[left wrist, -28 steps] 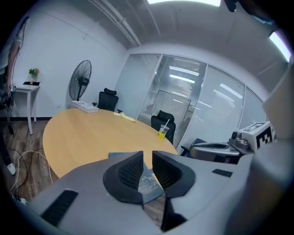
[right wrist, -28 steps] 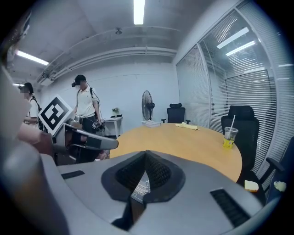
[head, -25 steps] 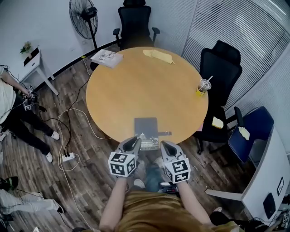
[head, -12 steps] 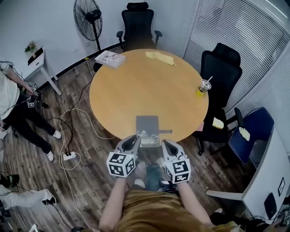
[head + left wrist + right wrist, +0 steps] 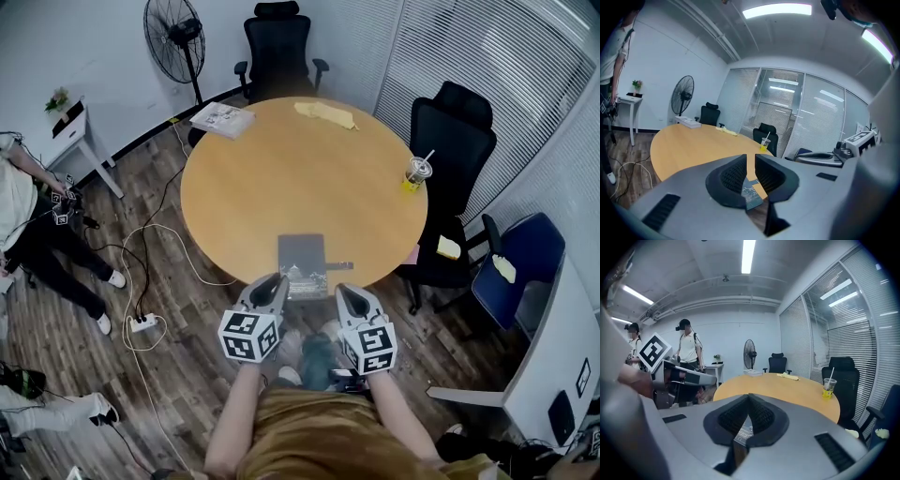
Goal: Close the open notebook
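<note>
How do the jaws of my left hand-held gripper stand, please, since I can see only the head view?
Observer: In the left gripper view, the left hand-held gripper has its jaws a narrow gap apart, with nothing between them; the notebook lies beyond.
Operator: Thank you. And the right one?
Observer: The right gripper view shows the right hand-held gripper with its jaw tips together, holding nothing.

Grey notebook (image 5: 302, 251), tan table (image 5: 281, 178), black chairs (image 5: 278, 47).
</note>
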`<action>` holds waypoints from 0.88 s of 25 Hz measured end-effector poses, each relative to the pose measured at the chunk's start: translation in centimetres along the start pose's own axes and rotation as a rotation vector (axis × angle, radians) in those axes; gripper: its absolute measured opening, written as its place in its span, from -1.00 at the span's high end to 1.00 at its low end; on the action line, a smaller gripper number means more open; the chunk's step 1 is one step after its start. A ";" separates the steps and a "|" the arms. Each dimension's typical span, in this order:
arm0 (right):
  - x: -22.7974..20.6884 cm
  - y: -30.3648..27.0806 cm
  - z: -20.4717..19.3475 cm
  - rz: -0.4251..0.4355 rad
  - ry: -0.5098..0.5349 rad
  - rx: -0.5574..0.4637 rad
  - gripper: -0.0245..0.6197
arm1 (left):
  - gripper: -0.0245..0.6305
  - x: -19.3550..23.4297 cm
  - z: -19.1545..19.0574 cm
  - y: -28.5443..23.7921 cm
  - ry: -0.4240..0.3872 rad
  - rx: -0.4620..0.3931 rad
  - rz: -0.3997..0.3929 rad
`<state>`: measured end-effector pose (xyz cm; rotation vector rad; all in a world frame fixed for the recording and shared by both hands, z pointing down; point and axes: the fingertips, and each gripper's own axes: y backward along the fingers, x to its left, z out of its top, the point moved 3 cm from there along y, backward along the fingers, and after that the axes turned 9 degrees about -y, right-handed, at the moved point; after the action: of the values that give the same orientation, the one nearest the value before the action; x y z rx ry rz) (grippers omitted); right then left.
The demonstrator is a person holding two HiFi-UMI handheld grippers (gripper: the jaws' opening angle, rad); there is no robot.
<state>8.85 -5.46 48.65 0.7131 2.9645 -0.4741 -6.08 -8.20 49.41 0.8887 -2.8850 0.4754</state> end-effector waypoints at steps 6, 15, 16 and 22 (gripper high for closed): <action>-0.1 -0.4 0.0 -0.001 0.004 0.008 0.89 | 0.70 0.3 0.0 -0.2 0.011 -0.004 -0.004; -0.5 -1.0 -0.1 -0.009 0.001 0.017 0.89 | 0.70 0.9 -0.5 -0.7 0.022 0.010 -0.008; -0.5 -1.1 -0.2 -0.010 0.000 0.019 0.89 | 0.70 0.9 -0.6 -0.7 0.023 0.012 -0.007; -0.7 -1.3 -0.6 -0.013 -0.006 0.031 0.89 | 0.70 1.4 -1.2 -0.8 0.033 0.024 -0.002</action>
<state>8.85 -6.67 49.66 0.6945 2.9639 -0.5232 -6.78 -9.23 50.98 0.8786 -2.8547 0.5206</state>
